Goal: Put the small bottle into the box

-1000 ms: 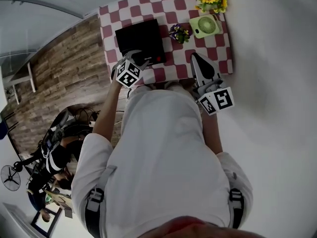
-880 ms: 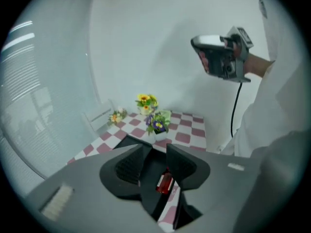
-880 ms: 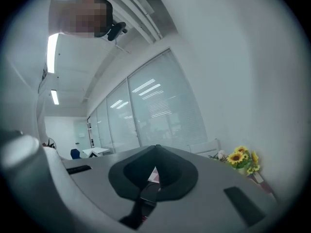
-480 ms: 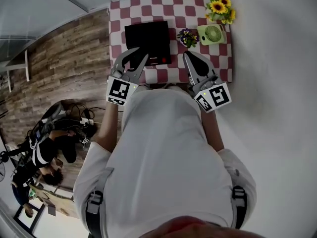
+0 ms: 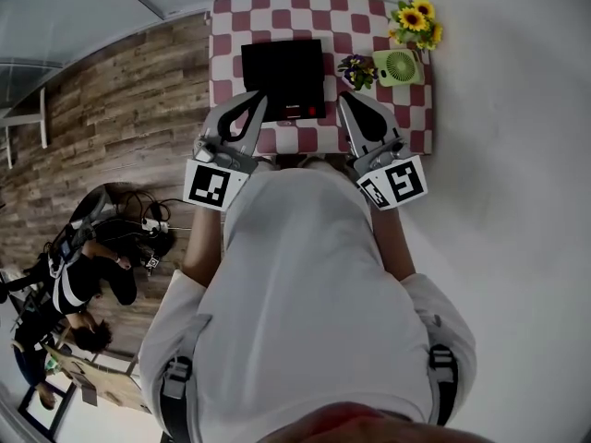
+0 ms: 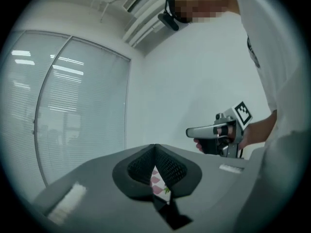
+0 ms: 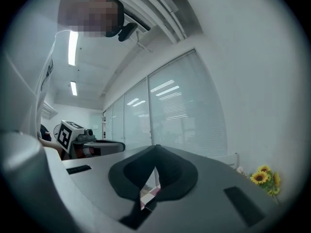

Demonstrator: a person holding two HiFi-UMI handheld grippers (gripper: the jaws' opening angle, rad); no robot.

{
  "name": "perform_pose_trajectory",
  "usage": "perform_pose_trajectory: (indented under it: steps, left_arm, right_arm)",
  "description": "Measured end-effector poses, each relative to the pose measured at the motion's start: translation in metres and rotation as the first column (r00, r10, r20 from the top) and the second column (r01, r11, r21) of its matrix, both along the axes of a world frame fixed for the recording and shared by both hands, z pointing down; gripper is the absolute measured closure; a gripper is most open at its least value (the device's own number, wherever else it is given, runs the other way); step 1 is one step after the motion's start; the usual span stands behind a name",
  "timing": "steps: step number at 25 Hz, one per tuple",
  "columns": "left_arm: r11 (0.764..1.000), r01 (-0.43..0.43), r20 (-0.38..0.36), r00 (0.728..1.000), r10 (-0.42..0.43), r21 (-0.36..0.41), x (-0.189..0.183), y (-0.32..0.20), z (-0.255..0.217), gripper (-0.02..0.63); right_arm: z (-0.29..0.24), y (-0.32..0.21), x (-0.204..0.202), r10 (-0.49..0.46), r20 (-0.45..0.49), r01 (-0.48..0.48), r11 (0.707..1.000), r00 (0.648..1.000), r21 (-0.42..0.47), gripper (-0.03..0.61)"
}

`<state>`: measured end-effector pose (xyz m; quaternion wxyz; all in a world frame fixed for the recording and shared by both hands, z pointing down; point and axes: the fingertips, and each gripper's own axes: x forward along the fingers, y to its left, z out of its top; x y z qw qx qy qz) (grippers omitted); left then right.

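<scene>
A black box (image 5: pixel 283 75) lies closed on the red-and-white checked table (image 5: pixel 388 132). I cannot make out a small bottle in any view; a small red spot (image 5: pixel 308 111) shows at the box's near edge. My left gripper (image 5: pixel 258 98) is held at the table's near edge, its tip by the box's near left corner, jaws shut with nothing between them (image 6: pixel 155 145). My right gripper (image 5: pixel 343 98) hovers right of the box, tips together and empty (image 7: pixel 156 146). Both gripper views point upward at walls and windows, with only a sliver of checked cloth below the jaws.
A small pot of purple flowers (image 5: pixel 356 67), a green desk fan (image 5: pixel 399 65) and sunflowers (image 5: pixel 416 17) stand along the table's right side. Wood floor lies to the left, with people and cables at lower left (image 5: pixel 83 266). My white-shirted torso fills the head view.
The left gripper's jaws have closed from wide apart to shut, and it has swung to point straight at the table. The right gripper has shifted slightly left.
</scene>
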<state>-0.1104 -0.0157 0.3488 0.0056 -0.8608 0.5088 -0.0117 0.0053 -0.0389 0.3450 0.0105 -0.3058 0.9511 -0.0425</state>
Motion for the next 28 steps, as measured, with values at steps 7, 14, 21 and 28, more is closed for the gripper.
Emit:
perform_pose_trajectory:
  steps: [7,14,21,28]
  left_arm:
    - [0.997,-0.036,-0.092,0.995,0.042,0.067,-0.026,0.016,-0.027,0.613]
    - [0.990,-0.099,-0.112,0.988,0.110,0.097,-0.037,0.027,-0.029,0.613]
    - [0.994,-0.076,-0.090,0.992,0.083,0.082,-0.033,0.035,-0.021,0.614]
    - [0.998,0.021,-0.059,0.998,-0.018,0.052,-0.021,0.032,-0.029,0.614]
  right_arm:
    - [-0.018,0.012,-0.036,0.039,-0.056,-0.032,0.993,0.998,0.112,0.579]
    - [-0.019,0.024,-0.061,0.072,-0.062,-0.063,0.988,0.995,0.141,0.578]
    - [-0.026,0.032,-0.063,0.041,-0.056,-0.031,0.986,0.998,0.165,0.578]
    - [-0.036,0.018,-0.047,-0.001,-0.038,0.008,0.985,0.999,0.170,0.578]
